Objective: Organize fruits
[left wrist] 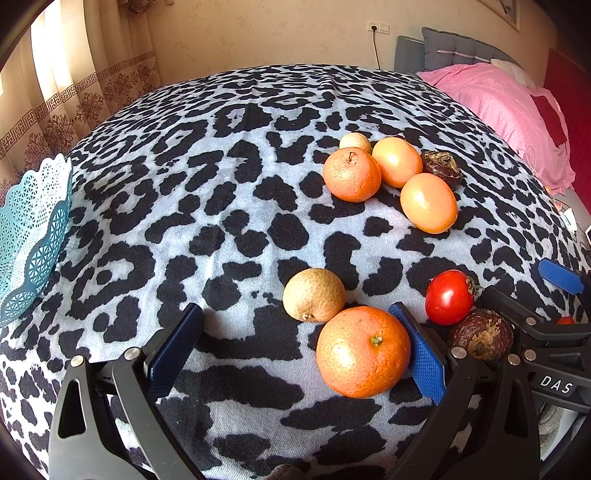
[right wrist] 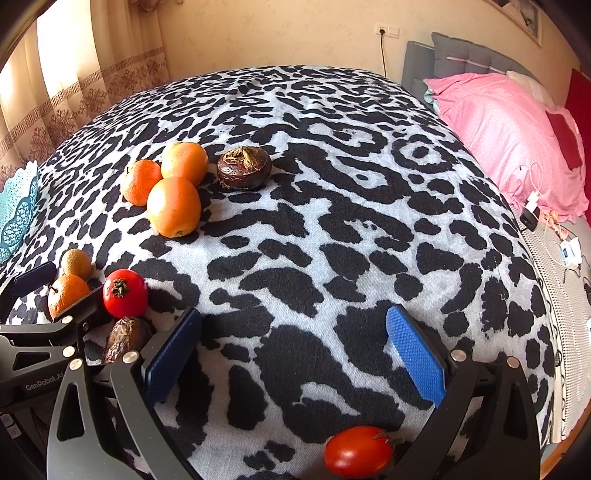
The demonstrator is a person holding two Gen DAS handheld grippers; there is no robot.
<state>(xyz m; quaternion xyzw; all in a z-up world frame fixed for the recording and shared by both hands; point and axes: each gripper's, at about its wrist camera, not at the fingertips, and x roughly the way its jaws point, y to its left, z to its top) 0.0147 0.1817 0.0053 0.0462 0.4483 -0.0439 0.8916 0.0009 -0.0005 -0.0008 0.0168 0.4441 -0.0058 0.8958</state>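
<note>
Two grippers gape over fuzzy leopard-print blanket (left wrist: 221, 184) — dimpled round tangerine (left wrist: 363, 352).

A leopard-print blanket (left wrist: 221, 206) covers the middle. Pink bedding (right wrist: 498, 122) lies at two o'clock, patterned curtains (left wrist: 74, 92) at ten, a wall socket (left wrist: 378, 26) at twelve.

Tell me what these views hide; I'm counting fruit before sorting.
- Blue basket: cut by the left edge in both views, inside unseen.
- Small pale fruit: mostly behind the far tangerine, left wrist view.
- Near brown fruit: partly behind the gripper frames, both views.
- Red tomato: close under the right gripper, partly covered by its frame.
</note>
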